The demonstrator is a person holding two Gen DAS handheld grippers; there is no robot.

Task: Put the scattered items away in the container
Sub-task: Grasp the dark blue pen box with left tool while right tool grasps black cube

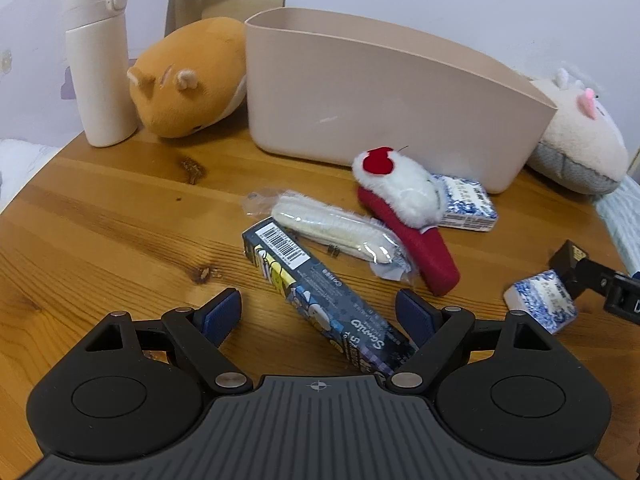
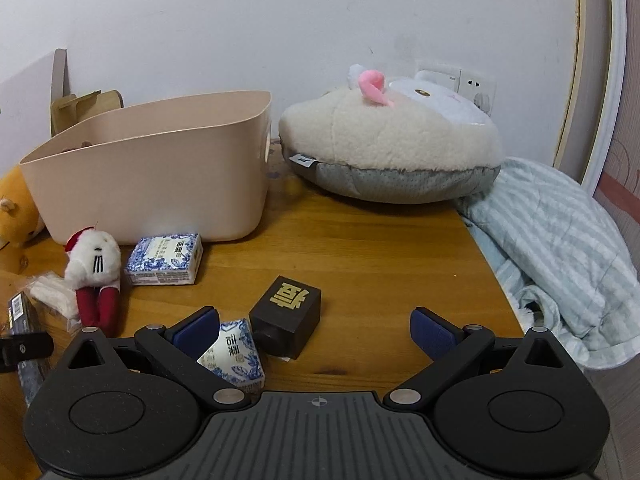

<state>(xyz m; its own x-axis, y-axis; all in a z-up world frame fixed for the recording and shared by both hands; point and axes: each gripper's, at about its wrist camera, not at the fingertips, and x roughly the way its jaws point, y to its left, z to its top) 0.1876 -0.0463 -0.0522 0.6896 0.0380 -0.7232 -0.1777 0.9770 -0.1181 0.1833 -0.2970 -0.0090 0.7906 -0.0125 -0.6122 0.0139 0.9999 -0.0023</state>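
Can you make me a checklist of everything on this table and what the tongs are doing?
Surface: wooden table, knots in the grain.
Job's things: pink tub upright at the back. Loose in front of it: dark long box, wrapped white roll, white and red plush, two blue-patterned packs, black cube.
Clutter: orange plush, cream bottle, big white plush cushion, cardboard.
Grippers: left tongs open, straddling the dark long box; right tongs open, the nearer pack by the left finger.
Cables: nothing seen.
Surroundings: white wall, wall socket, striped blue blanket.
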